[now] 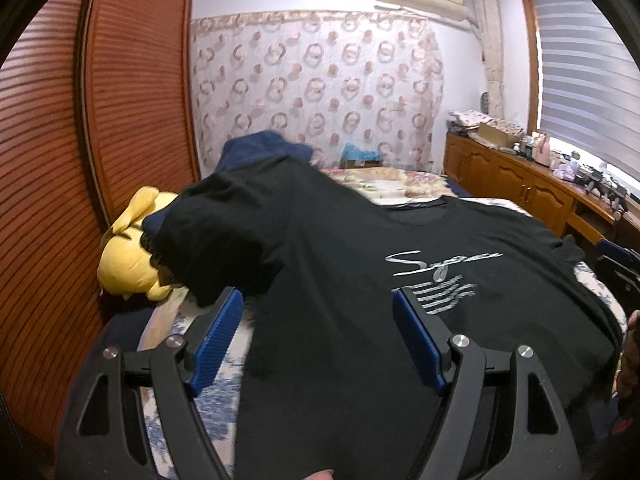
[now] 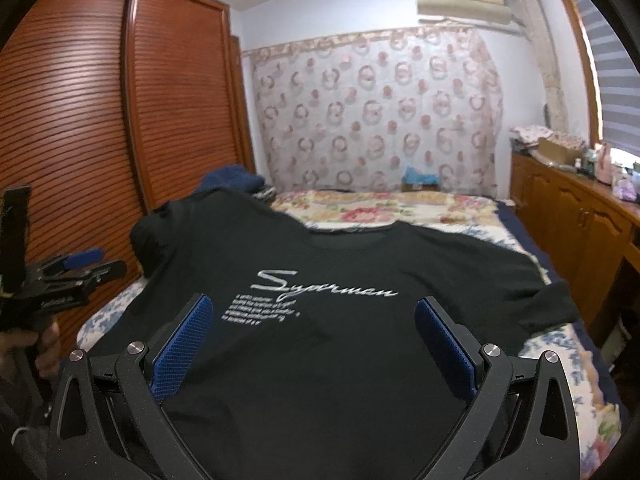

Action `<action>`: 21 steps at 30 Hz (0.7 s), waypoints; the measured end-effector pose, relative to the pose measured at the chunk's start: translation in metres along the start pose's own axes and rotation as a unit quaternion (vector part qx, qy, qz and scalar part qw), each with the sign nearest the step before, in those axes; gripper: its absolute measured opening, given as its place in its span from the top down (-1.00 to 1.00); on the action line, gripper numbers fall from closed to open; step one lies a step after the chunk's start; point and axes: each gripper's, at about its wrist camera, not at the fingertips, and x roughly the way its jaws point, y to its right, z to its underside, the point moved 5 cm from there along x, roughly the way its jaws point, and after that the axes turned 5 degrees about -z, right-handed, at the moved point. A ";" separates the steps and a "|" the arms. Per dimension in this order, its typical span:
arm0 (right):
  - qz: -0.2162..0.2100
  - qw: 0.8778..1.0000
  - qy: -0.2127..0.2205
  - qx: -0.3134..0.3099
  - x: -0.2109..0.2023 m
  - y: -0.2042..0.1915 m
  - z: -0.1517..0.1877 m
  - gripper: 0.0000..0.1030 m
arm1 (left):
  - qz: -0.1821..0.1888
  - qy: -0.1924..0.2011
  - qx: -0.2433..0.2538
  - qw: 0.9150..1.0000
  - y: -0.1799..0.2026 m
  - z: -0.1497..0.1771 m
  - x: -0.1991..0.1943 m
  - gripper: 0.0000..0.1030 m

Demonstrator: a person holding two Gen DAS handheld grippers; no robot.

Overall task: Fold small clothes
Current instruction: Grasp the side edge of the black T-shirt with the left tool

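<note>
A black T-shirt (image 2: 320, 320) with silver script across its chest lies spread front-up on the bed (image 2: 380, 204), collar toward the floral curtain (image 2: 372, 112). The left gripper (image 1: 318, 304) and the right gripper (image 2: 314, 312) both hover over the shirt, jaws spread wide, holding nothing. Only the left wrist view shows a yellow plush toy (image 1: 128, 252) beside the shirt's sleeve; only the right wrist view shows the left gripper from outside.
</note>
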 end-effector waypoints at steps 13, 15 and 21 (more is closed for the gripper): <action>-0.053 0.997 -0.057 -0.029 0.046 -0.008 0.023 -1.00 | -0.021 -0.037 -0.041 0.998 -0.087 -0.001 0.049 -0.50; -0.059 0.995 -0.068 -0.036 0.053 -0.013 0.026 -0.99 | -0.023 -0.043 -0.040 0.998 -0.098 -0.007 0.058 -0.47; -0.083 0.991 -0.091 -0.043 0.074 -0.023 0.029 -0.99 | -0.003 -0.062 -0.051 0.997 -0.115 -0.024 0.087 -0.13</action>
